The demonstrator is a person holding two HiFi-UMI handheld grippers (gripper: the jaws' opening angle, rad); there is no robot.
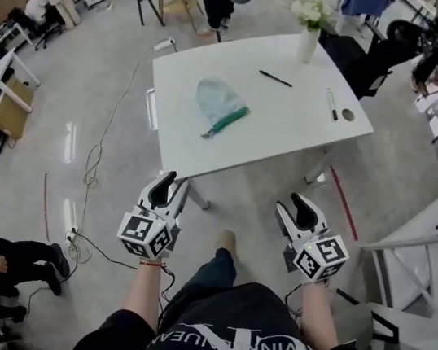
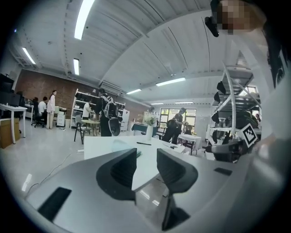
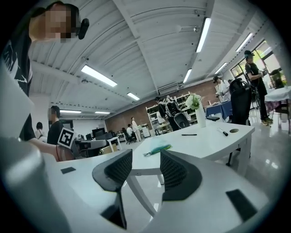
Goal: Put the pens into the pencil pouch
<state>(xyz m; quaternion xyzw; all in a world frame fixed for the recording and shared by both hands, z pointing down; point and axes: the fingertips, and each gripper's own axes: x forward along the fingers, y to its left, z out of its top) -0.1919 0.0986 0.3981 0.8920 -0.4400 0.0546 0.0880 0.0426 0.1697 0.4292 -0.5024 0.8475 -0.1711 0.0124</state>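
My left hand-held gripper (image 1: 167, 181) and right hand-held gripper (image 1: 300, 205) are empty, jaws apart, short of the white table (image 1: 293, 120). On it lie a clear plastic pouch (image 1: 213, 95), a thin black pen (image 1: 275, 78) and a black-capped white marker (image 1: 331, 104).

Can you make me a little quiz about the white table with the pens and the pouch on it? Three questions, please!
1. True or false: the pouch lies on the table.
2. How many pens lie on the table apart from the pouch? A: one. B: two. C: four.
3. Fill in the missing word: the vase at the far edge of the table holds white ____.

Key
1. True.
2. B: the thin pen and the marker.
3. Flowers.
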